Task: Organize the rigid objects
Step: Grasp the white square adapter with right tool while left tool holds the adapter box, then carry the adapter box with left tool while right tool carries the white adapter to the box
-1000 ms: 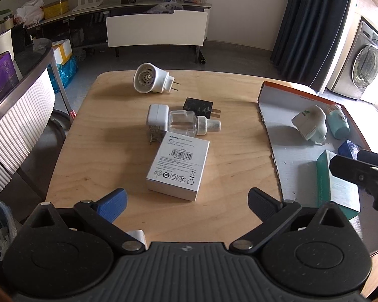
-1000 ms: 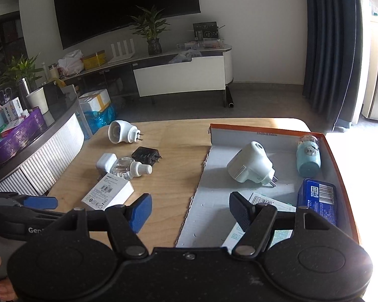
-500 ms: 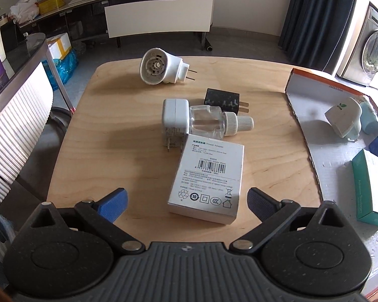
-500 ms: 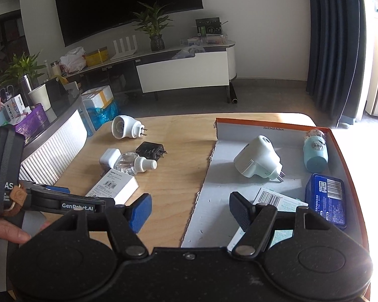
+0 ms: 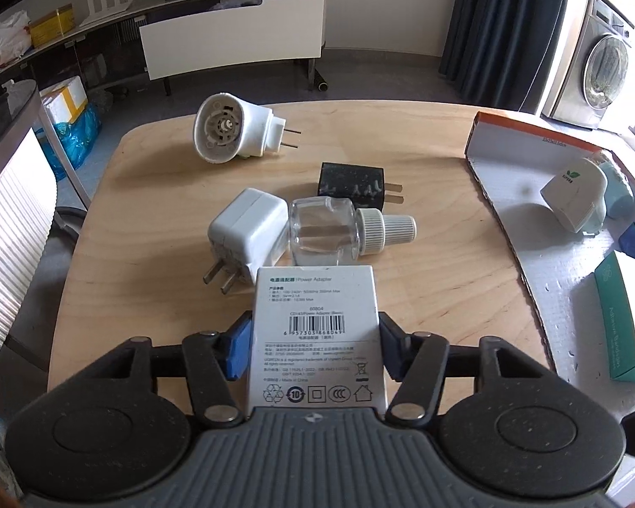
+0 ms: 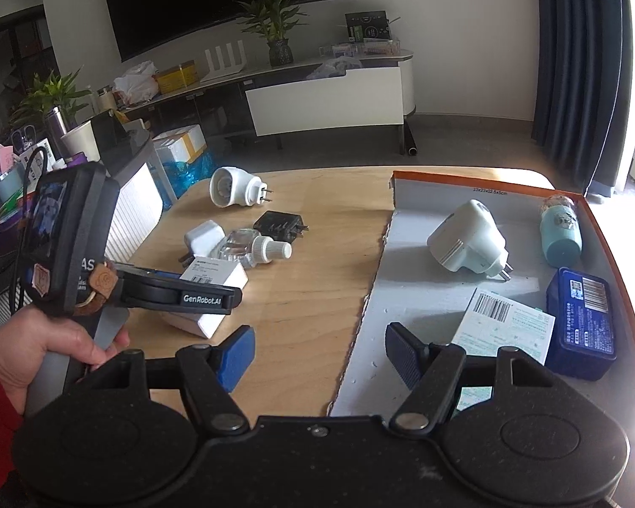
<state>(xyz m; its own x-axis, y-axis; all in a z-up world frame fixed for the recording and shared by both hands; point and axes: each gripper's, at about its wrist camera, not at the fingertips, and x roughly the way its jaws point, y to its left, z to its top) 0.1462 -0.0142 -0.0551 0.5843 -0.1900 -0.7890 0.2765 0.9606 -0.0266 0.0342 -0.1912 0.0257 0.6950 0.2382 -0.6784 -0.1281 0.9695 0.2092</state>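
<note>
The left hand-held gripper (image 5: 315, 349) is clenched on the white adapter box (image 5: 315, 334) low over the bench (image 5: 444, 288), the box's long axis running along the fingers, and the orange-rimmed tray (image 5: 499, 220) lies off to its right, nearer the released right hand-held gripper (image 6: 319, 353).

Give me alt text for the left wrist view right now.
The left gripper has its fingers closed on a white power adapter box on the wooden table. Beyond lie a clear bottle and white plug.
</note>
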